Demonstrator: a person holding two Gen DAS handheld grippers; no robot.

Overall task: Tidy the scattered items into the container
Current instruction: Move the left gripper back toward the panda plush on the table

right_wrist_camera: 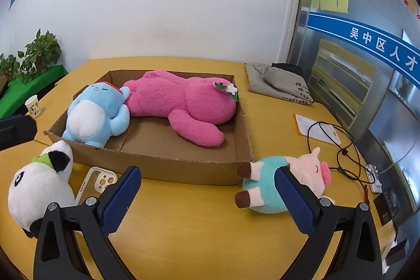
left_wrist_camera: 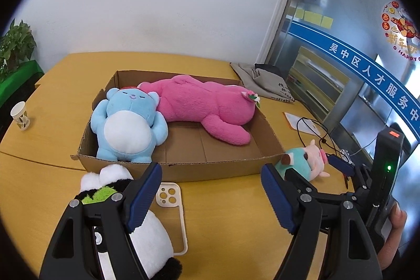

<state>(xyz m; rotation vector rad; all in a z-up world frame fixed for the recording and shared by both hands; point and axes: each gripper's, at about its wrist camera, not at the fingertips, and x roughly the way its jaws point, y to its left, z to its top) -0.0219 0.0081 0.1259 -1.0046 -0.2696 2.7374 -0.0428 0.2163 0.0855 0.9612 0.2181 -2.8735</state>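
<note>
Hovering low over the near edge of the yellow table (right_wrist_camera: 199, 227), right gripper (right_wrist_camera: 210, 198) spread wide, pinching nothing. Left gripper (left_wrist_camera: 210, 193) likewise gaping, empty.

Lying just right of the right gripper's open gap: pig plush (right_wrist_camera: 283, 183), teal body, pink head, brown hooves, resting on its side with its long axis running roughly left-right along the table's near edge, hooves pointing toward the gap. Probably needing a small shift right before closing across the soft belly.

Sitting just left of the left gripper: panda plush (left_wrist_camera: 147, 232), fluffy white and black with a green patch, partly tucked under the left finger. Lying right beside it, a cream phone case (left_wrist_camera: 173, 211), rigid and flat, trickier to pinch.

Waiting beyond both: shallow cardboard box (right_wrist_camera: 183, 169), corrugated, already holding a blue bear plush (right_wrist_camera: 92, 120) at its left end and a long pink plush (right_wrist_camera: 178, 101) stretched along its far wall, leaving the near right corner bare.
</note>
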